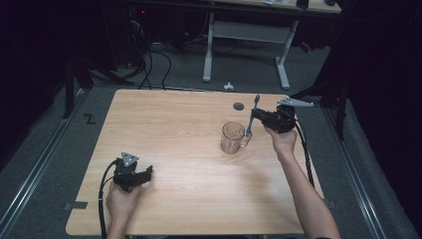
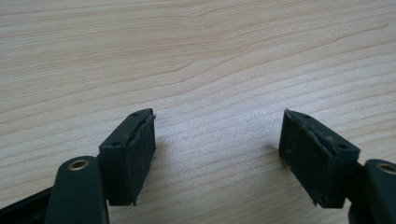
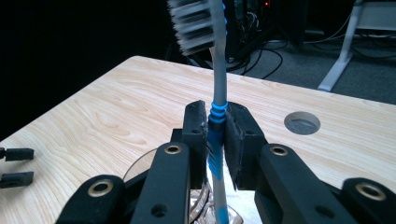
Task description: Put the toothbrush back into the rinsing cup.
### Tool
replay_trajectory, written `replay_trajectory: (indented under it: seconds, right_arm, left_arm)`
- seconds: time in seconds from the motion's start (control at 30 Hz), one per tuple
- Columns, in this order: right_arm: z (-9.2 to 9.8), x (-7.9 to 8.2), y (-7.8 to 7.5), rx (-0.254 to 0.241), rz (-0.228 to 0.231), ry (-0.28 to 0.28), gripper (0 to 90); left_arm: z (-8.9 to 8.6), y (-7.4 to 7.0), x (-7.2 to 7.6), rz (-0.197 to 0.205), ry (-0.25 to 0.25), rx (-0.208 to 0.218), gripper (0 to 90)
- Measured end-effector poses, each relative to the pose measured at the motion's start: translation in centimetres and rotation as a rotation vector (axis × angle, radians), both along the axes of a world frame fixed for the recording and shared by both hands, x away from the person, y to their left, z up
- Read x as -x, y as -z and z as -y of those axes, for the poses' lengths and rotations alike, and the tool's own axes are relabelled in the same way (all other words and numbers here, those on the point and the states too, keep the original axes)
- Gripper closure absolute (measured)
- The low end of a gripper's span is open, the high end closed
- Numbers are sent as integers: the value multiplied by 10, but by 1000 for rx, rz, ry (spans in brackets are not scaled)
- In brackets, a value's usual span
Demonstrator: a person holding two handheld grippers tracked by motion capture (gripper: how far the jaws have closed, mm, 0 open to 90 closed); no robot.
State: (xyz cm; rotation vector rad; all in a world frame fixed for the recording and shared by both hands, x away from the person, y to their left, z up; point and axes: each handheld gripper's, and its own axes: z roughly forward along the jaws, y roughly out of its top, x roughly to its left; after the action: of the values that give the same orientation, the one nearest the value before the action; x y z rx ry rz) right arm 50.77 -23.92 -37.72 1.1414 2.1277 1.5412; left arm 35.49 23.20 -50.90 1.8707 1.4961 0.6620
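A grey toothbrush with a blue grip stands nearly upright, bristles at the top. My right gripper is shut on its handle at the blue ribbed part. A clear glass mug stands on the wooden table just below and left of that gripper; its rim shows under the jaws. The brush's lower end reaches the mug's handle side; I cannot tell whether it is inside. My left gripper rests low over the table's near left, open, with bare wood between its pads.
A round cable hole lies in the table behind the mug. Beyond the far edge stand a white desk frame and cables on the floor. The left gripper's fingertips show farther off in the right gripper view.
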Motion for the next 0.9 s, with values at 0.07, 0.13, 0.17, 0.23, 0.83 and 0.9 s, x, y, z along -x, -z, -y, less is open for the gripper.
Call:
replay_trajectory:
  seconds: [0.07,0.13,0.17,0.23,0.83,0.9]
  right_arm:
    - [1,2,1,3,6,-1,792]
    - [1,3,2,13,5,-2,792]
    - [1,3,2,15,6,-2,791]
    - [3,4,3,15,4,0,792]
    - [5,6,13,31,-22,2,792]
    - [6,6,16,28,-26,4,793]
  left_arm:
    - [0,0,0,0,0,0,276]
    - [0,0,0,0,0,0,276]
    - [0,0,0,0,0,0,276]
    - [0,0,0,0,0,0,276]
    - [0,0,0,0,0,0,276]
    - [0,0,0,0,0,0,276]
